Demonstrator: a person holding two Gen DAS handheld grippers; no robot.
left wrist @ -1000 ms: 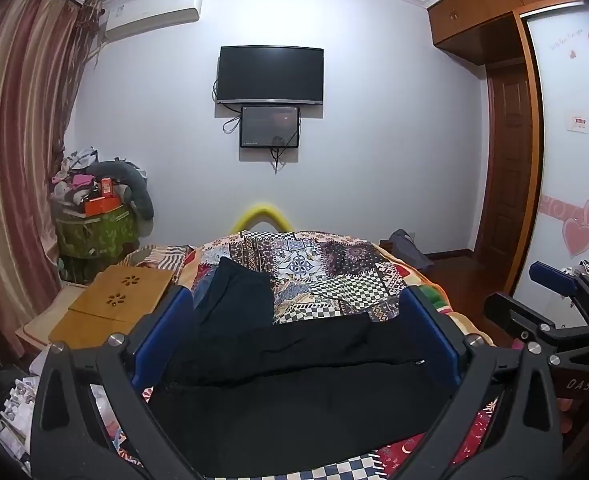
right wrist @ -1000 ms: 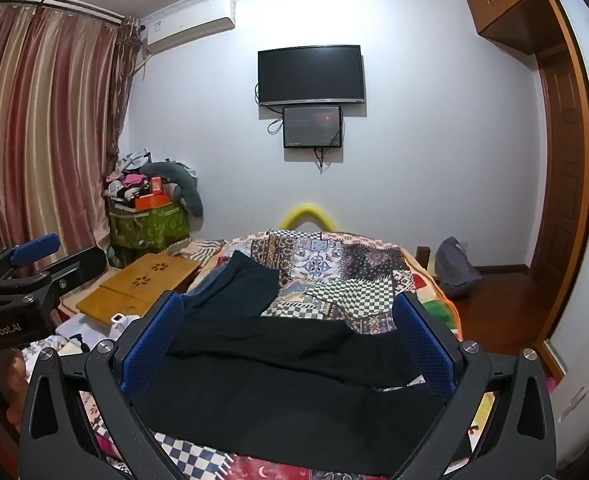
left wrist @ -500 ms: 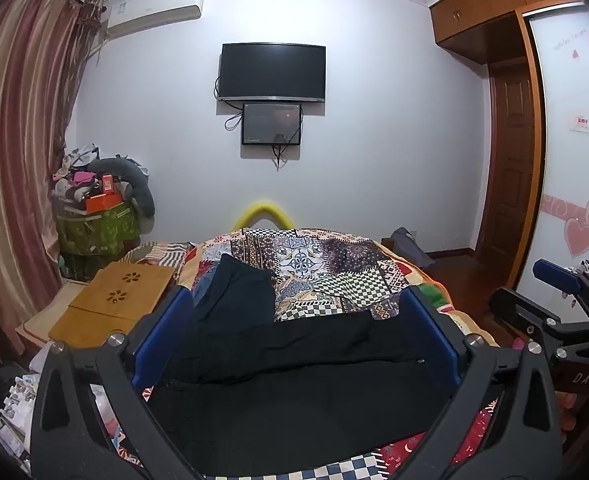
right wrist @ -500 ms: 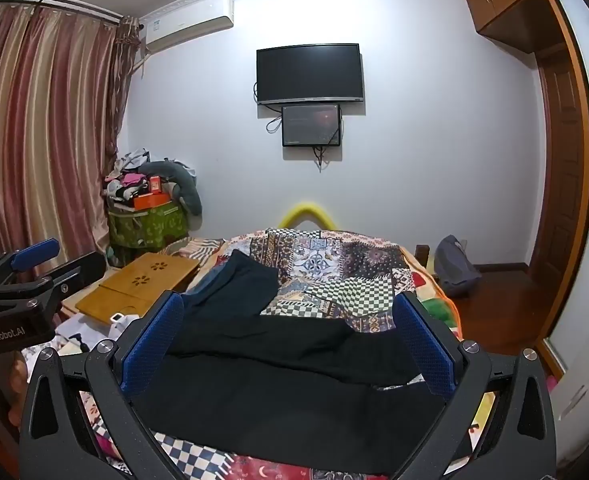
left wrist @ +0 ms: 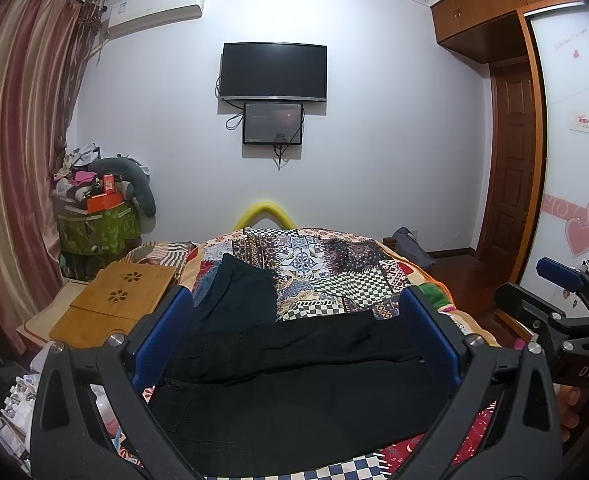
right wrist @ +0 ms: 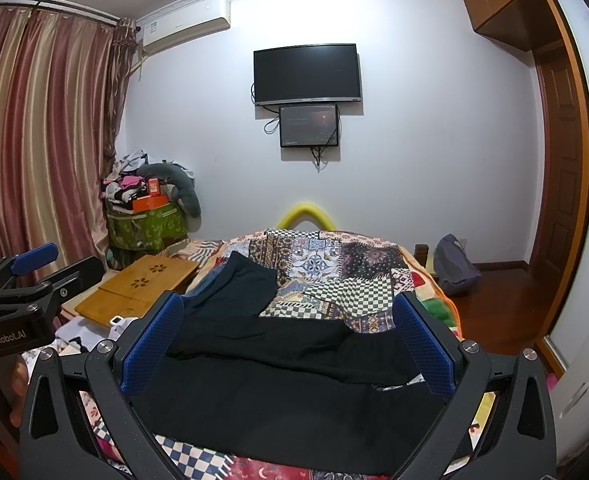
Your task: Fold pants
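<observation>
Pants [left wrist: 294, 392] lie spread on quilt [left wrist: 334, 264]; left gripper [left wrist: 296, 344] and right gripper [right wrist: 288, 344] gape empty.

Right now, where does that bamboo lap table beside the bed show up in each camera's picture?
Left wrist view: bamboo lap table at lower left, beside the quilt.
Right wrist view: bamboo lap table left of centre.
Shared landmark: the wall television.

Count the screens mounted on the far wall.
2. A large dark television hangs high on the wall; a smaller monitor sits directly below it, cables dangling underneath. Both also show in the right wrist view. None looks hidden.
</observation>
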